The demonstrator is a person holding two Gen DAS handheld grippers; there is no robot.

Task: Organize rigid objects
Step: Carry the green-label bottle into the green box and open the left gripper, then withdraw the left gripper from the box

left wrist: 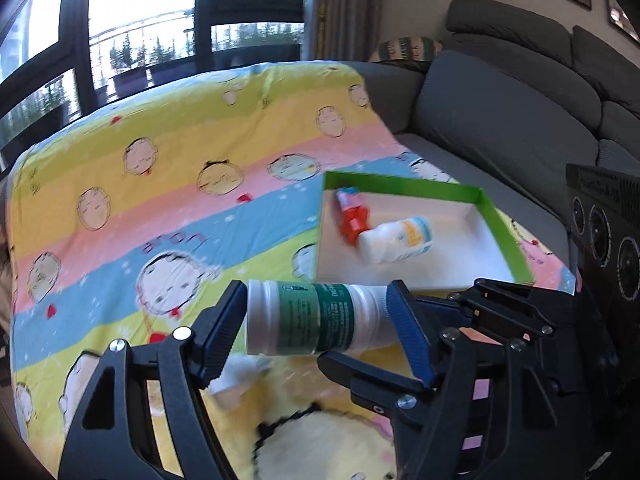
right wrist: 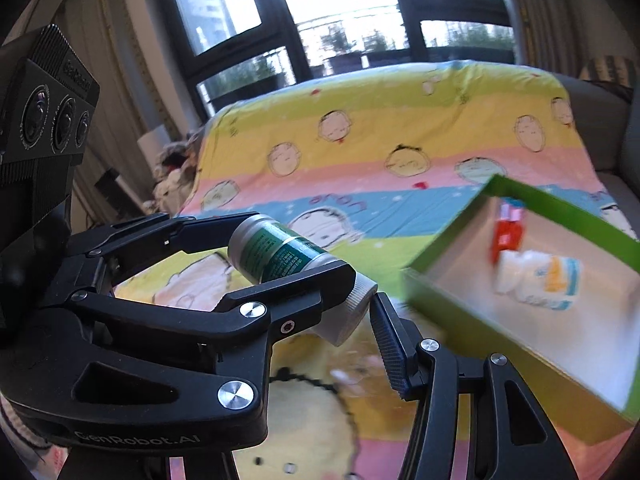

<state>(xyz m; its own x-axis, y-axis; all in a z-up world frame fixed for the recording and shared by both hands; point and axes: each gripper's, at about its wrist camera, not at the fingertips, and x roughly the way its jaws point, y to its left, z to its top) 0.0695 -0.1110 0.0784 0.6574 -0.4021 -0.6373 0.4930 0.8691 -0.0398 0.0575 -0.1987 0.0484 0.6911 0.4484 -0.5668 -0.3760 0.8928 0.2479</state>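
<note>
My left gripper is shut end to end on a white bottle with a green label, held sideways above the bedspread, just short of the green-rimmed box. The same bottle and left gripper show in the right wrist view. Inside the box lie a red-capped item and a white bottle with a blue and orange label. These also show in the right wrist view: the box, the red item, the white bottle. Only one finger of my right gripper shows.
A cartoon-print striped bedspread covers the surface. A grey sofa stands to the right, windows behind. The right gripper's camera housing sits at the right edge of the left wrist view.
</note>
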